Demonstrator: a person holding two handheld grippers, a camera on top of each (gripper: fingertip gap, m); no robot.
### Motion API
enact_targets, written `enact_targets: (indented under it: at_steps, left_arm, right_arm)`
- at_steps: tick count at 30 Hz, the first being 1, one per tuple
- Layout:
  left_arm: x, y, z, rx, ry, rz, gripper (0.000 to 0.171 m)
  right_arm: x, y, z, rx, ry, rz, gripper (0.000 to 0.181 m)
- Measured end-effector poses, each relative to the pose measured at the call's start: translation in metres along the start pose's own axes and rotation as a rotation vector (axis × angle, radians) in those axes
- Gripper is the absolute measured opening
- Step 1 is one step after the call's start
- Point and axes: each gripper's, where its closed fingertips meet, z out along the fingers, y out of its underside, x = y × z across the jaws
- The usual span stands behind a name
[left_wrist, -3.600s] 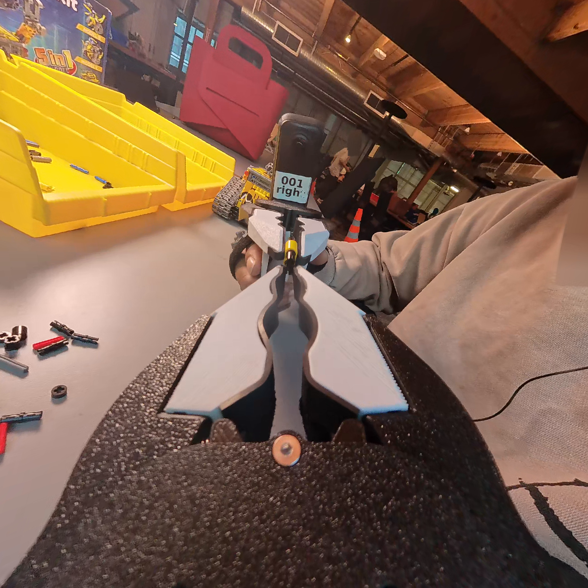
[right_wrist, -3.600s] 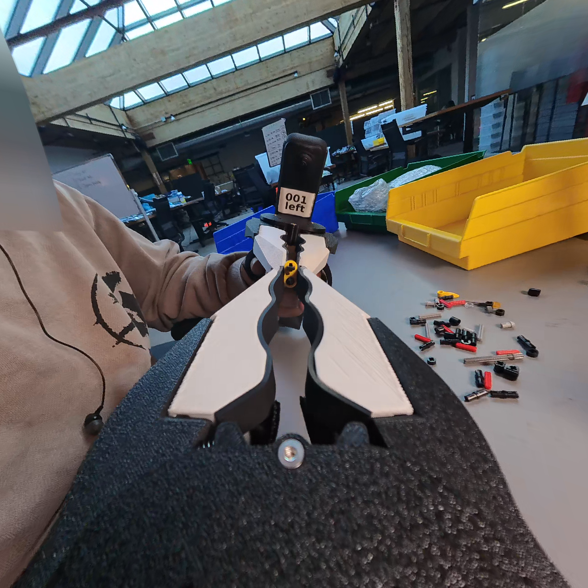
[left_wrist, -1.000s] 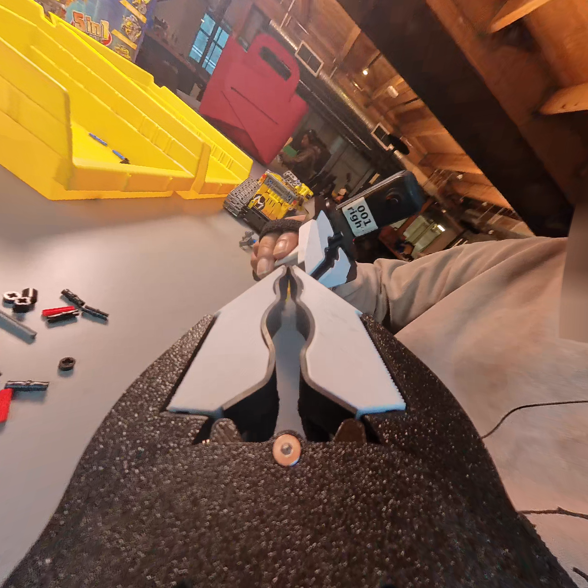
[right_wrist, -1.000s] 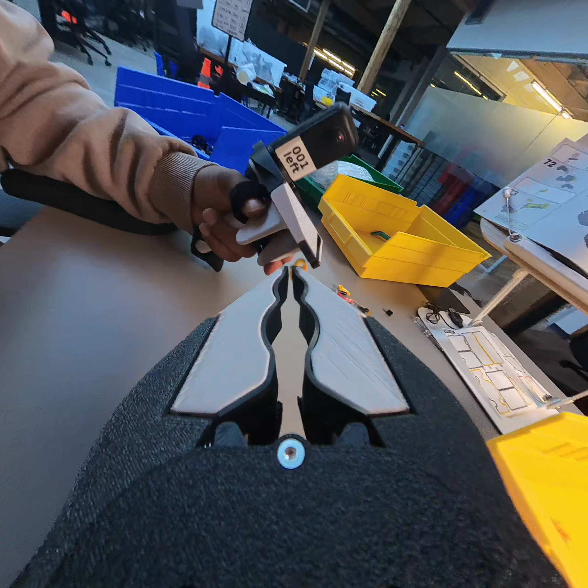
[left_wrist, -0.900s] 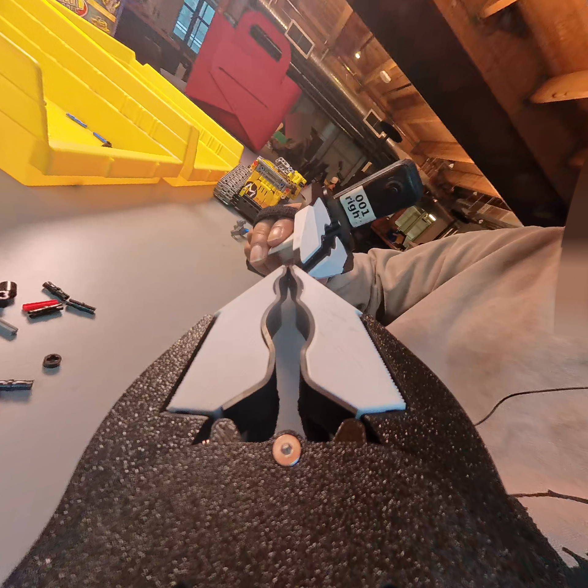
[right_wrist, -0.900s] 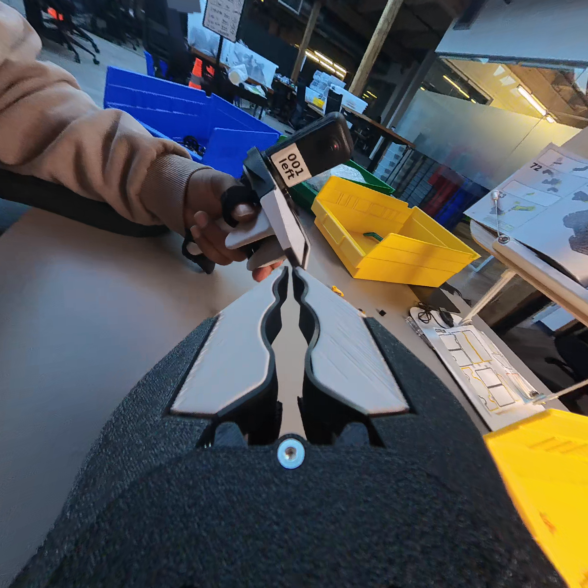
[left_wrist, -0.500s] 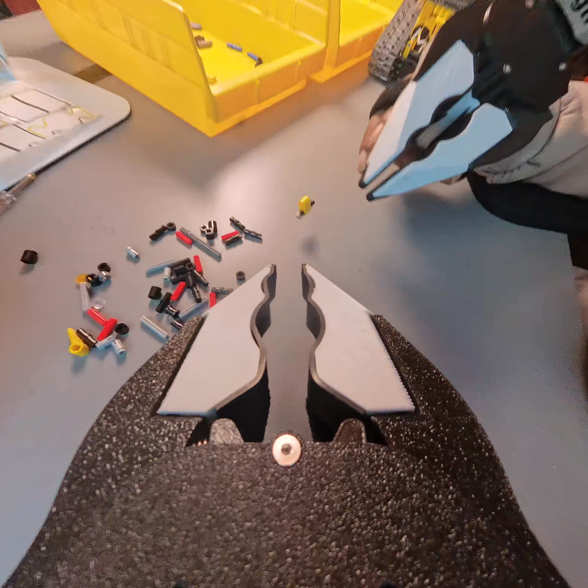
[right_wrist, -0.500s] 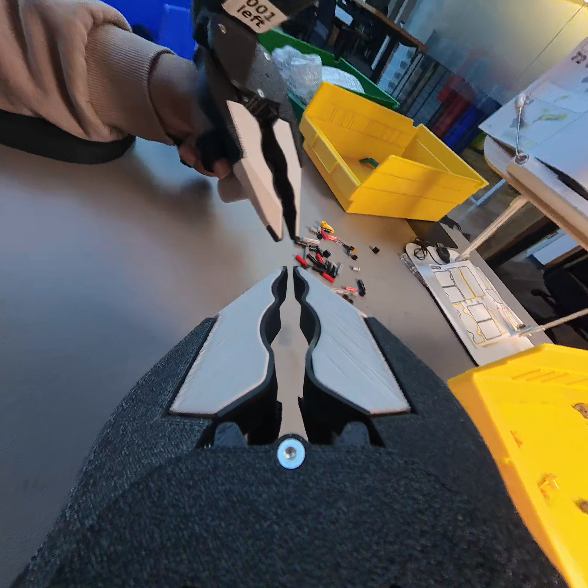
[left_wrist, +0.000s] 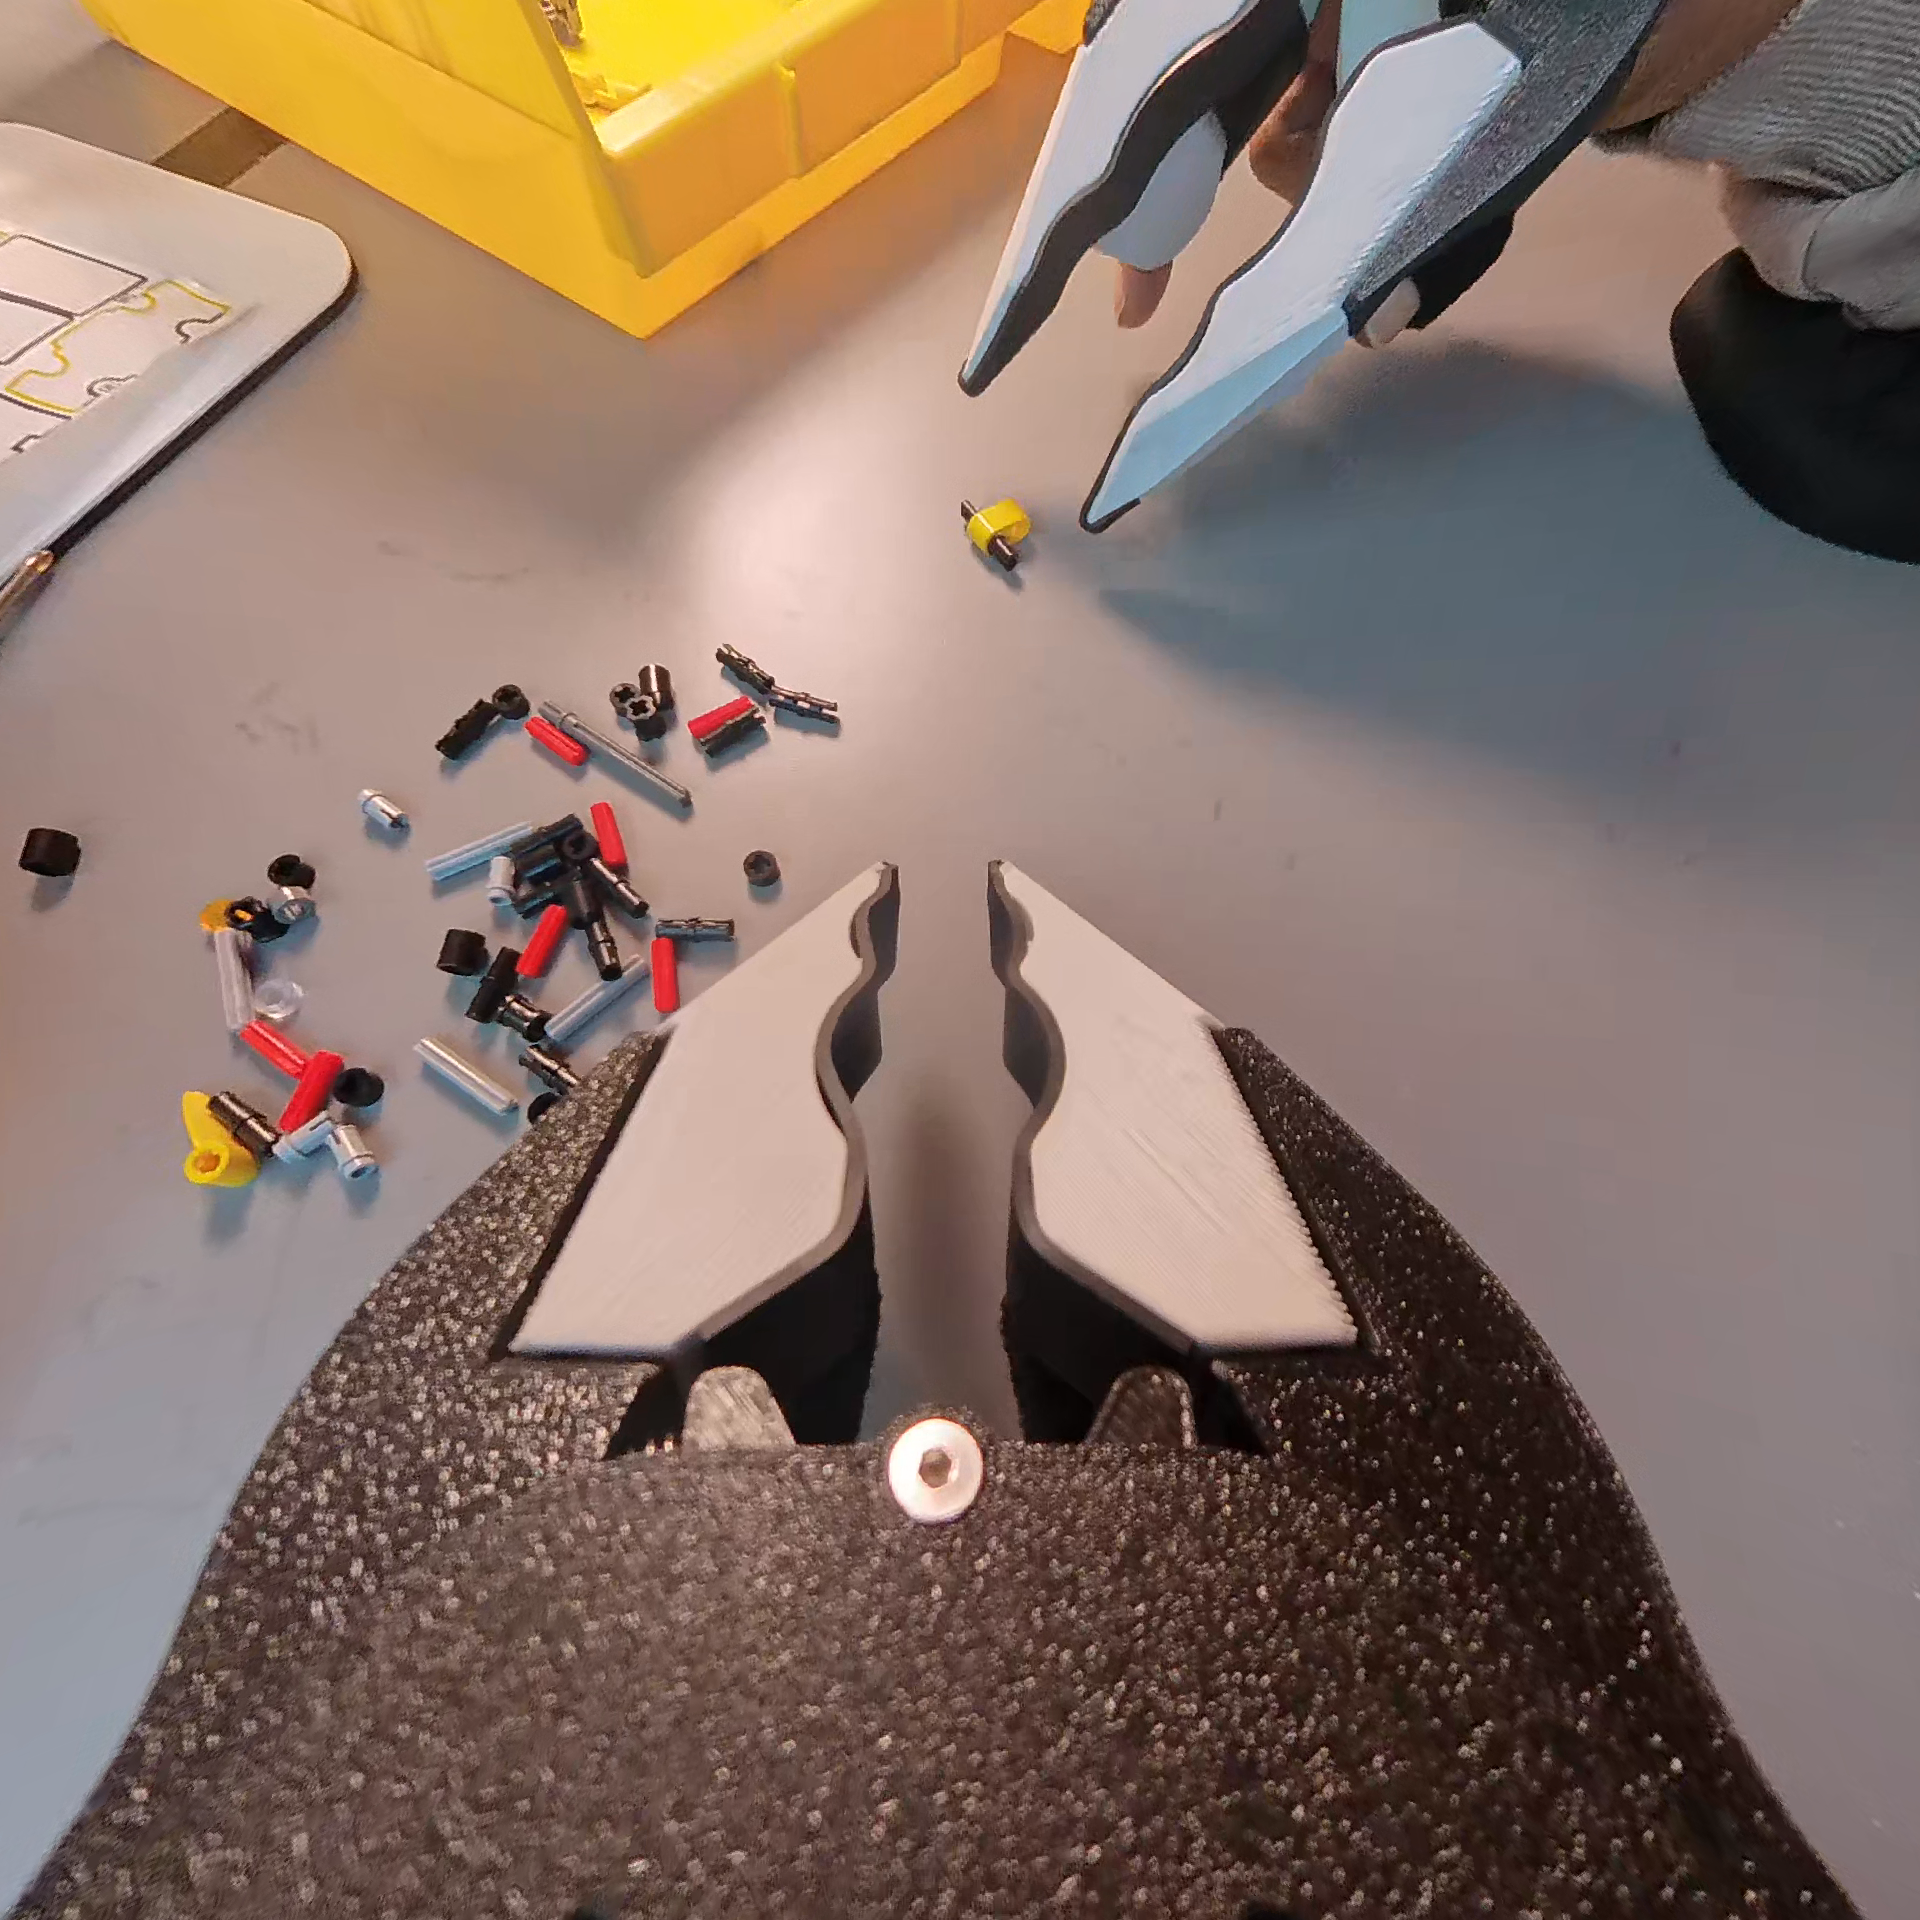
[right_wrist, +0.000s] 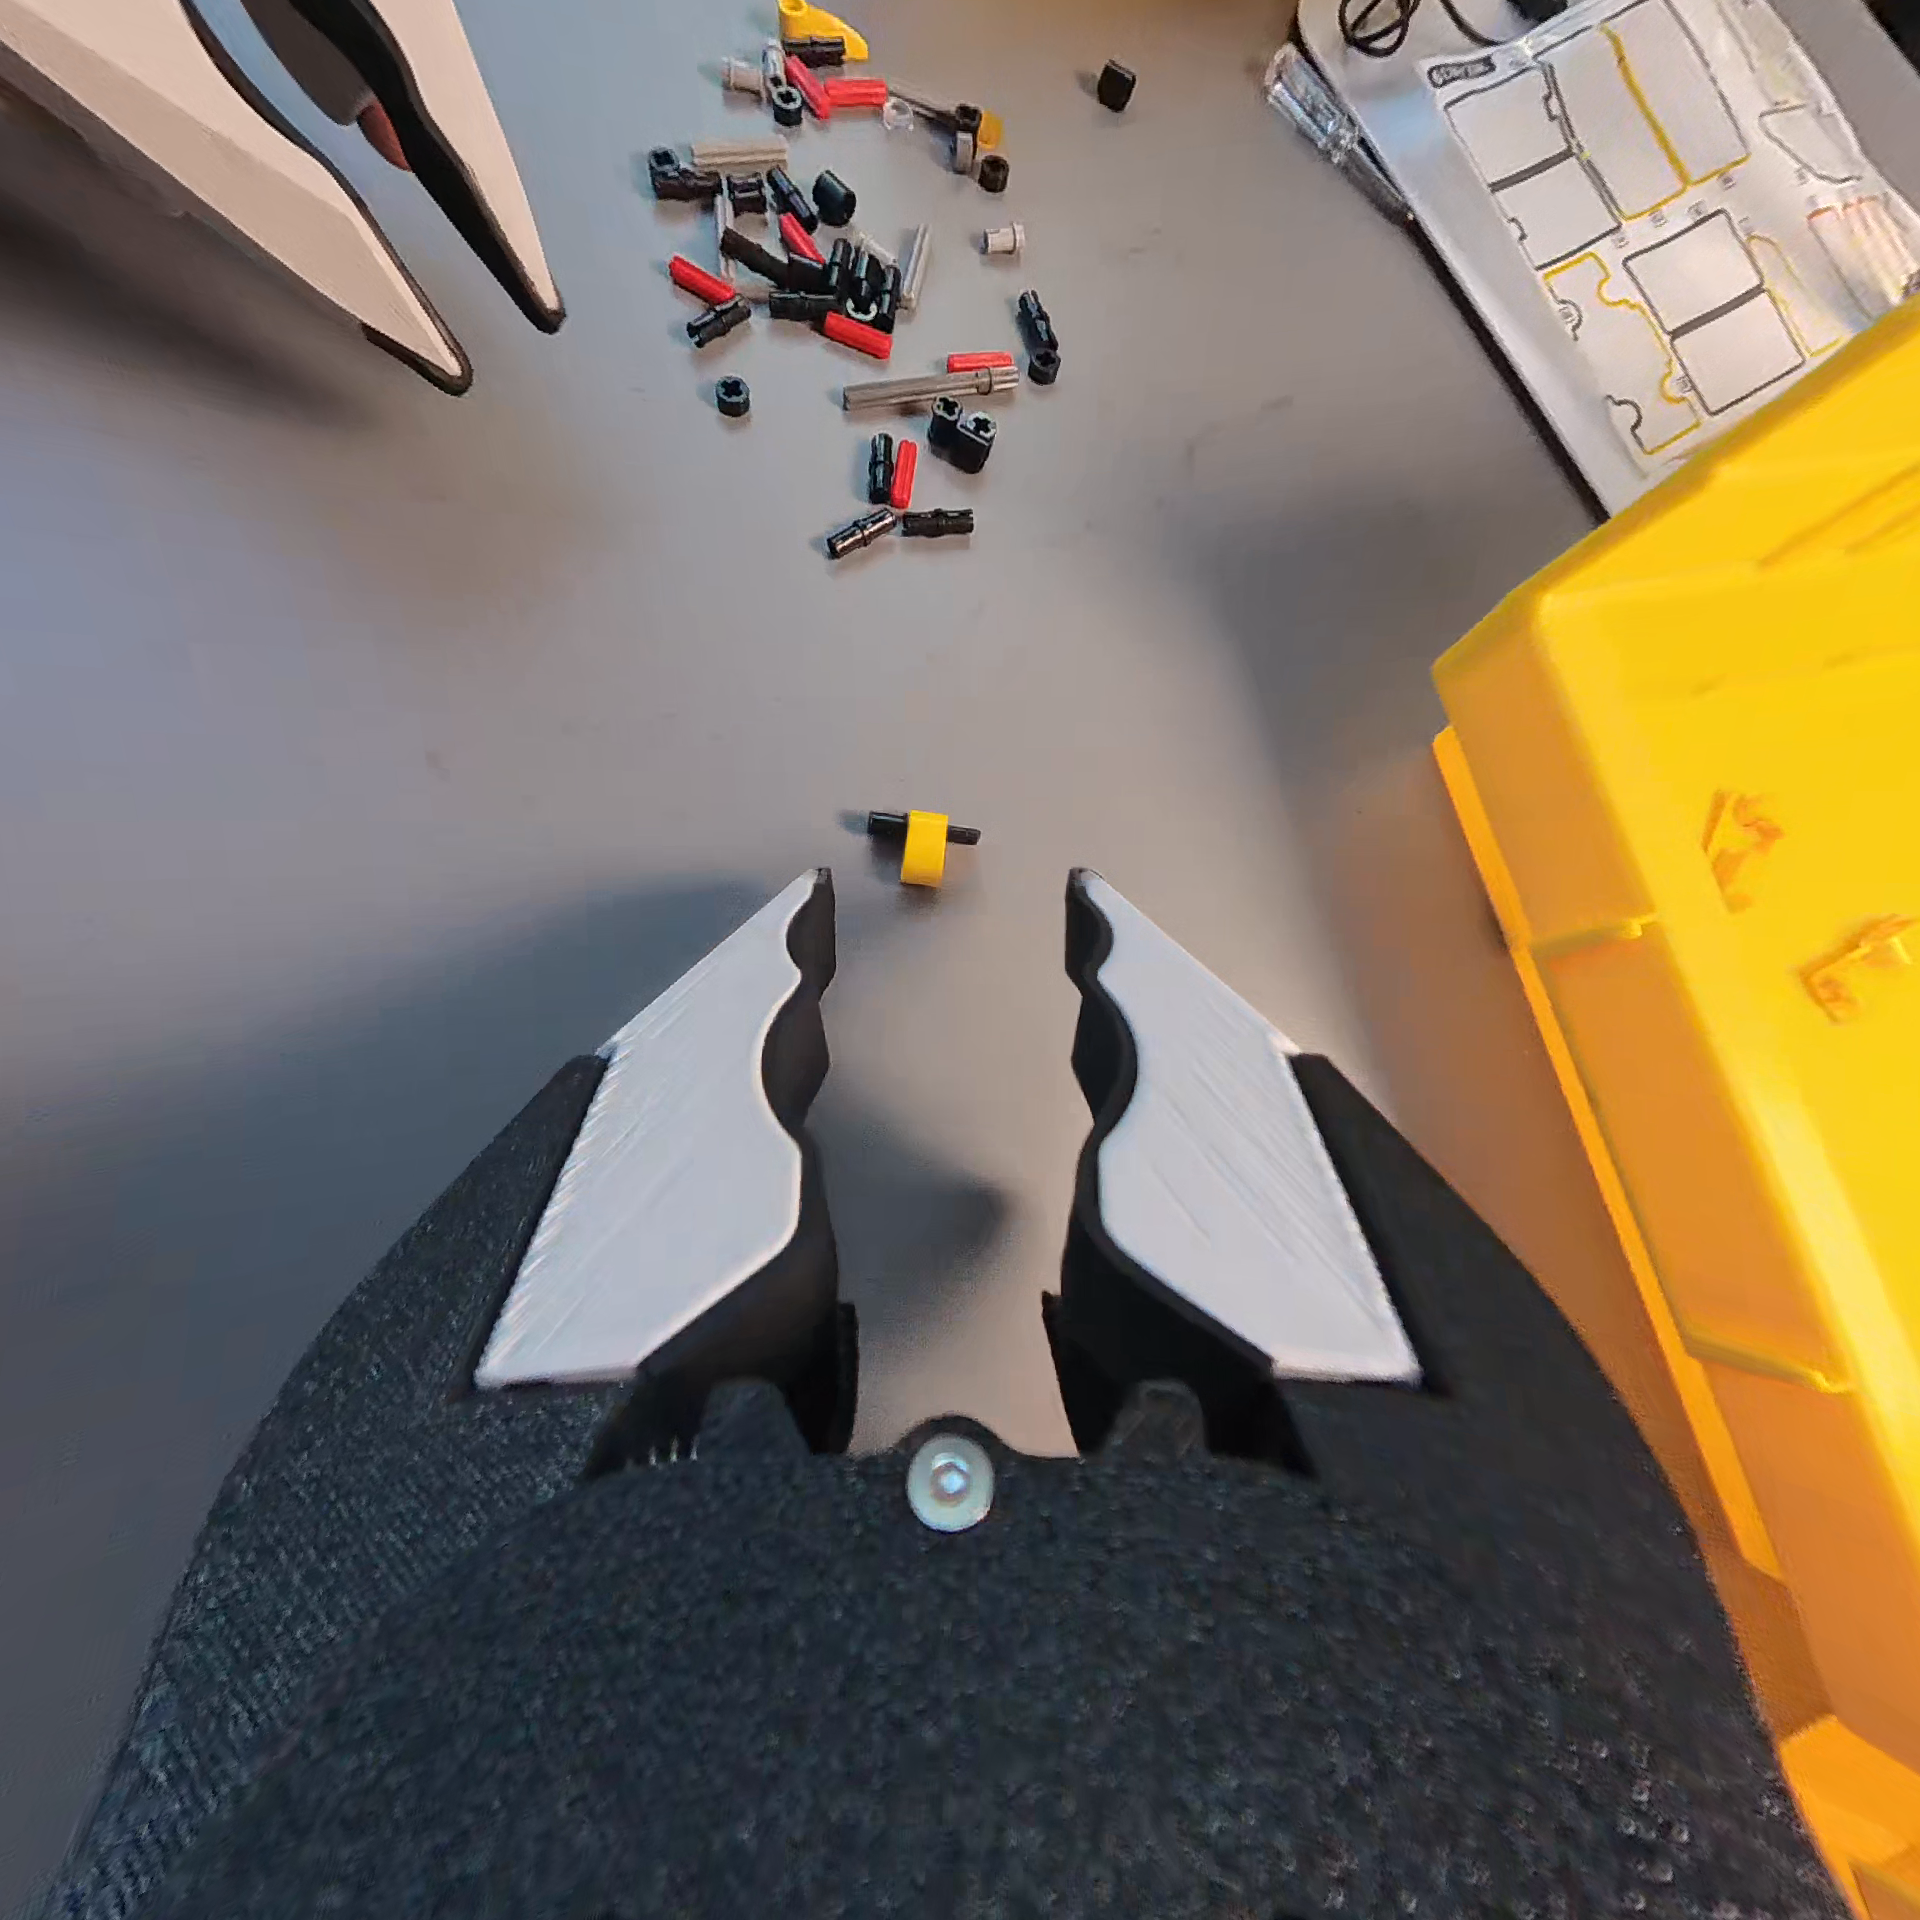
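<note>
A small yellow connector with a black pin through it (right_wrist: 923, 840) lies on the grey table, just beyond my right gripper (right_wrist: 948, 878), which is open and empty above it. The same piece shows in the left wrist view (left_wrist: 998, 525), next to the right gripper (left_wrist: 1029, 452) seen from across. My left gripper (left_wrist: 941, 868) is open and empty, hovering over bare table beside a scatter of small black, red and grey building pins (left_wrist: 540, 914). The left gripper also shows at the top left of the right wrist view (right_wrist: 499, 343).
Yellow bins stand at the table's far side (left_wrist: 644, 135) and close on the right of the right wrist view (right_wrist: 1714, 935). A printed sheet in a plastic sleeve (right_wrist: 1621, 208) lies beyond the pile of pins (right_wrist: 842, 270). A person's sleeve (left_wrist: 1808, 156) is at the upper right. The tips of one gripper are about 12 centimeters away from the tips of the other.
Both grippers have tipped down from facing each other to facing the table and have opened. The yellow piece with its black pin, held between them earlier, now lies on the table.
</note>
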Motion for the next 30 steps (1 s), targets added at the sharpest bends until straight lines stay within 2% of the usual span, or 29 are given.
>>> enact_targets:
  at_steps: [5, 7, 9, 12, 15, 18, 21, 26, 30]
  left_arm:
    - [0.004, -0.001, 0.001, 0.0, 0.008, 0.012, 0.017]
    - [0.006, -0.002, 0.002, 0.002, 0.013, 0.017, 0.017]
    - [0.008, -0.003, 0.002, 0.012, 0.022, 0.014, 0.016]
    - [0.019, -0.011, 0.0, 0.067, 0.108, -0.058, 0.016]
    - [0.035, -0.029, -0.009, 0.167, 0.297, -0.239, 0.021]
    - [0.045, -0.046, -0.021, 0.251, 0.459, -0.387, 0.025]
    - [0.053, -0.05, -0.025, 0.263, 0.535, -0.424, 0.021]
    - [0.064, -0.045, -0.021, 0.218, 0.554, -0.383, 0.008]
    - [0.06, -0.055, -0.029, 0.287, 0.577, -0.43, 0.007]
  right_arm:
    - [-0.003, 0.004, 0.012, -0.03, -0.036, 0.026, 0.032]
    - [0.0, 0.004, 0.014, -0.039, -0.014, 0.004, 0.014]
    - [-0.004, 0.003, 0.015, -0.044, -0.025, -0.028, 0.006]
    - [-0.017, -0.011, 0.013, 0.051, -0.056, -0.136, 0.005]
    - [-0.047, -0.046, -0.006, 0.271, -0.059, -0.406, 0.006]
    - [-0.073, -0.071, -0.023, 0.386, -0.023, -0.576, 0.005]
    - [-0.089, -0.079, -0.026, 0.389, 0.039, -0.723, 0.005]
    - [-0.106, -0.081, -0.026, 0.381, 0.068, -0.863, 0.006]
    - [-0.103, -0.09, -0.032, 0.432, 0.096, -0.814, 0.006]
